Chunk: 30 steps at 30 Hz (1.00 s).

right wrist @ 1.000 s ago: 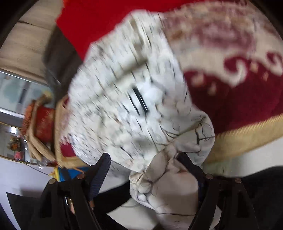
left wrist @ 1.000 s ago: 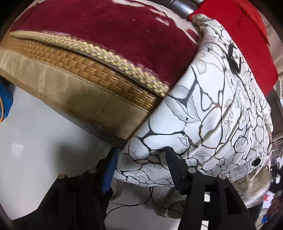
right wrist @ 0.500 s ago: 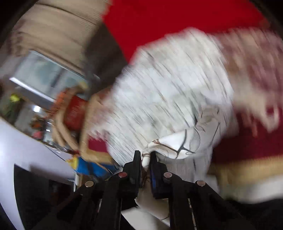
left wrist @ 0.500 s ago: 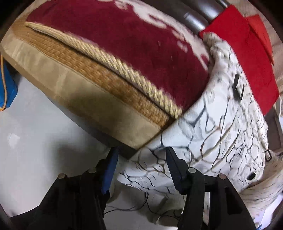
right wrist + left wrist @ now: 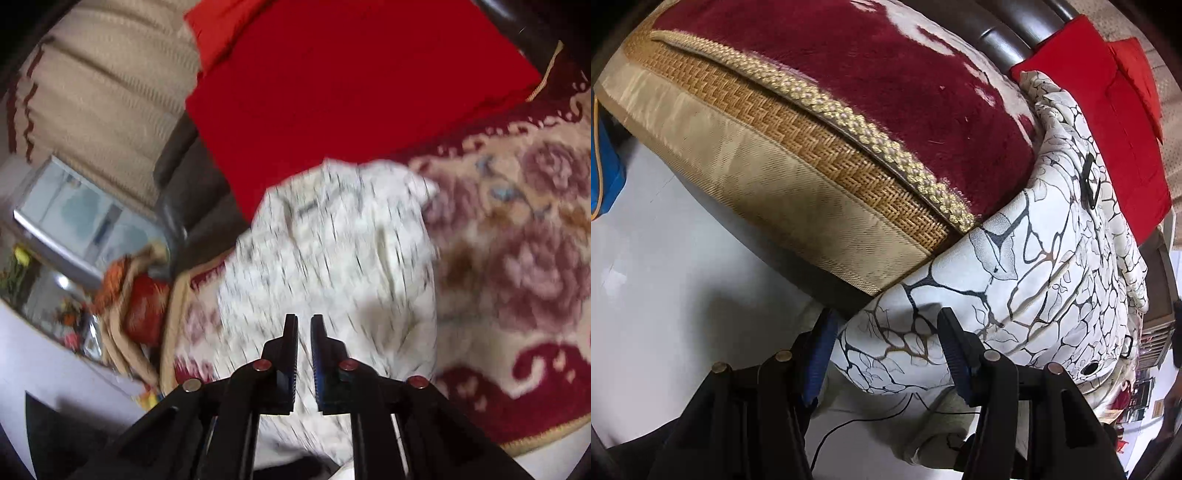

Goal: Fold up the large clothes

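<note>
Garment [image 5: 1052, 266]: white, dark-veined, draped over the edge of a red rug [image 5: 886, 85] beside a red cloth [image 5: 1108, 122] | Left claw [image 5: 886, 354]: held apart, garment fold between the pads, contact not discernible | Right claw [image 5: 303, 354]: clamped together on a garment fold, view blurred.

The bed [image 5: 798, 206] carries a maroon floral blanket [image 5: 886, 92] with braided gold edging, over a woven mat [image 5: 827, 162]. On the blanket lie a white garment [image 5: 1052, 280] with dark vein print, hanging over the bed edge, and a red cloth [image 5: 351, 81] touching it.
</note>
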Each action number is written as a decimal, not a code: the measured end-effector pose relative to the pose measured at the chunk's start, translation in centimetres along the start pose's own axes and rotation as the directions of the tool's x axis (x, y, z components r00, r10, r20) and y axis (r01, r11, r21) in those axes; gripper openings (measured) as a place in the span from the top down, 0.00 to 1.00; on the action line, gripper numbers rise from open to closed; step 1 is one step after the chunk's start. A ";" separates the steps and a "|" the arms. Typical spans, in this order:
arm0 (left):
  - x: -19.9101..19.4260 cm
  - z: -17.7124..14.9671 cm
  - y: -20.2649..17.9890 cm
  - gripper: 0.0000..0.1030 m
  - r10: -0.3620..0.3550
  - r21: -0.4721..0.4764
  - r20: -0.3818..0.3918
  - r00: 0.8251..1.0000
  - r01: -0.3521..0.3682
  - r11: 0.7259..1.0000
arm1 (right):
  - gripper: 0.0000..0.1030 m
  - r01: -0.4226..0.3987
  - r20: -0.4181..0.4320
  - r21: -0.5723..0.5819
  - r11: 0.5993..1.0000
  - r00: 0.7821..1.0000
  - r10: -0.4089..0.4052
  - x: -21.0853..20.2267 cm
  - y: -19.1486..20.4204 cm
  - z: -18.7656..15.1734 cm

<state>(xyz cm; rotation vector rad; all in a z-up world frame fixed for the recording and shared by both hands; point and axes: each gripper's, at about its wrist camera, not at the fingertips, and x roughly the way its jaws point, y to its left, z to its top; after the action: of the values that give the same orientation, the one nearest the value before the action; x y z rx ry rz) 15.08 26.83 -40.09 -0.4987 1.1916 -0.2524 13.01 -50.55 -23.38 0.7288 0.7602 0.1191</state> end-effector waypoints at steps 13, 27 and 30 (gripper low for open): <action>1.3 -1.5 -2.8 0.30 0.036 0.004 -0.054 0.998 -0.036 0.999 | 0.09 0.119 -0.098 0.072 0.990 0.989 -0.112 -1.1 -8.8 -14.5; 3.9 -2.3 -3.4 0.25 0.136 0.073 -0.070 0.988 -0.131 0.989 | 0.10 0.210 -0.241 -0.204 0.956 0.936 -0.257 7.4 -10.8 -19.6; 4.1 -2.4 -4.6 0.25 0.128 0.126 -0.051 0.990 -0.121 0.985 | 0.39 0.198 -0.217 -0.243 0.949 0.943 -0.252 7.3 -9.9 -19.8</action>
<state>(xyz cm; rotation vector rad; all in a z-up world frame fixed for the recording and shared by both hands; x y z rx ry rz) 14.59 20.48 -41.85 -0.3103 1.2518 -0.2327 3.65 -44.40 -43.81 0.4158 1.0455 0.0826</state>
